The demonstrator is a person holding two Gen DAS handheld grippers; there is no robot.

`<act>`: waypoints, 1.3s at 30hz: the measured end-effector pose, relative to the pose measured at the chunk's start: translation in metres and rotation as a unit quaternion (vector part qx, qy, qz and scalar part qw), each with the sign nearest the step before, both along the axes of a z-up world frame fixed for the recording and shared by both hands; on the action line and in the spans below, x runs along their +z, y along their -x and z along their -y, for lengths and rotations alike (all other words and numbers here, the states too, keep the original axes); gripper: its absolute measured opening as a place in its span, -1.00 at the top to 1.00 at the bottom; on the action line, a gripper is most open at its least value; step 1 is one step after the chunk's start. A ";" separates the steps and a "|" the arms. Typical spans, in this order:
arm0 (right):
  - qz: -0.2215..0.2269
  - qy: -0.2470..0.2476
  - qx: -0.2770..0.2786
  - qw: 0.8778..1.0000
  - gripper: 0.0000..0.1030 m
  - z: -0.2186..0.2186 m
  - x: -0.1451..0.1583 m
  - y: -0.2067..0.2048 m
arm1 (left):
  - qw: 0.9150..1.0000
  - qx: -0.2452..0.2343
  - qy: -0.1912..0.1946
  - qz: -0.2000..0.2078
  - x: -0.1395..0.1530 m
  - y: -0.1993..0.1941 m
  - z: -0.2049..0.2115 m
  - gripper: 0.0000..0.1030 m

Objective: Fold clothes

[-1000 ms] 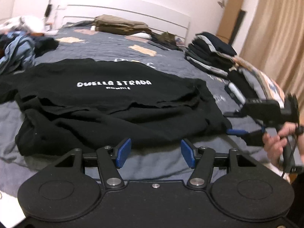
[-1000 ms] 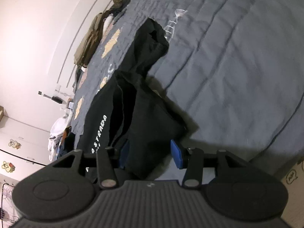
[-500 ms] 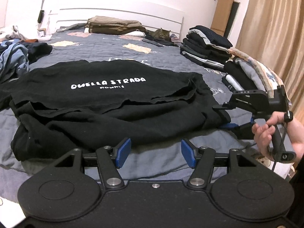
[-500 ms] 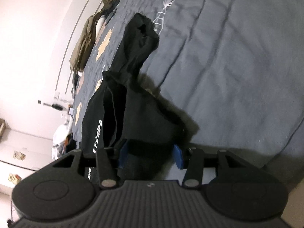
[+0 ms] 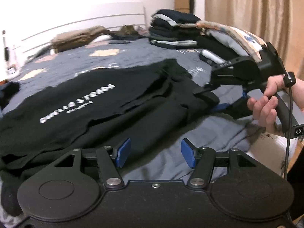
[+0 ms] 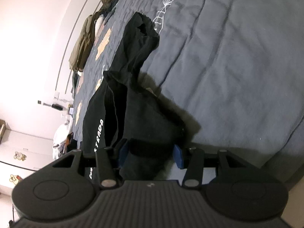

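Item: black cotton T-shirt with white lettering (image 5: 98,114), soft, light, limp. My left gripper (image 5: 155,153) apart, empty, near hem. My right gripper (image 6: 150,154) straddles bunched right edge; clamped or not, cannot tell. Grab doubled edges.

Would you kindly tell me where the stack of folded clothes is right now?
In the left wrist view, the stack of folded clothes sits on the bed at upper right, near the headboard, beyond the black T-shirt.

White capitals are showing on the black shirt (image 5: 106,102): "STRADA" is reading clearly, preceded by a blurred word beginning with what is looking like "QUELLA", with a smaller unreadable line underneath. The right wrist view is showing only "STRADA" along a fold.
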State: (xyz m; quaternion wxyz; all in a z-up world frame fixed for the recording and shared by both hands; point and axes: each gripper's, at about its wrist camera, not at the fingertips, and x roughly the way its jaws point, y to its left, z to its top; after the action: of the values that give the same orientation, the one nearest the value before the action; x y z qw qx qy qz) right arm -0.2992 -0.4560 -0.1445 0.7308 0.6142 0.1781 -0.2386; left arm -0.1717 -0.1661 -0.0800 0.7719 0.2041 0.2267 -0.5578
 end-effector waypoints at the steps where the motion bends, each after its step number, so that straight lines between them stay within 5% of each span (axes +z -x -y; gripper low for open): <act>1: -0.001 0.000 0.004 1.000 0.06 0.000 0.000 0.000 | 1.000 -0.008 -0.004 0.005 -0.002 0.001 0.005 -0.13; 12: -0.026 0.050 0.043 0.998 0.02 -0.001 0.006 -0.006 | 0.990 -0.082 -0.029 0.111 -0.016 0.017 0.056 -0.12; 21: -0.019 0.037 0.028 0.999 0.01 0.002 0.004 -0.006 | 0.979 -0.110 -0.058 0.161 -0.038 0.026 0.063 -0.09; 24: -0.019 0.040 0.027 0.999 0.03 0.003 0.004 -0.006 | 0.976 -0.103 -0.069 0.178 -0.045 0.021 0.065 0.10; 26: -0.018 0.039 0.026 0.999 0.06 0.003 0.003 -0.006 | 0.975 -0.102 -0.076 0.182 -0.048 0.018 0.065 0.43; 29: -0.015 0.048 0.021 0.999 0.31 0.004 0.006 -0.005 | 0.975 -0.103 -0.083 0.177 -0.050 0.014 0.065 0.73; 31: -0.013 0.056 0.017 0.998 0.82 0.004 0.008 -0.003 | 0.977 -0.103 -0.082 0.169 -0.047 0.010 0.064 0.85; 39: 0.048 0.095 -0.029 0.994 0.94 0.007 0.040 0.019 | 0.983 -0.109 -0.049 0.139 -0.016 0.005 0.050 0.92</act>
State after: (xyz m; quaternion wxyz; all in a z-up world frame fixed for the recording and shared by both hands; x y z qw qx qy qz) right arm -0.3185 -0.4633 -0.1047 0.7866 0.5572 0.1019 -0.2460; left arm -0.1771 -0.2158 -0.0956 0.7196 0.3404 0.1206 -0.5930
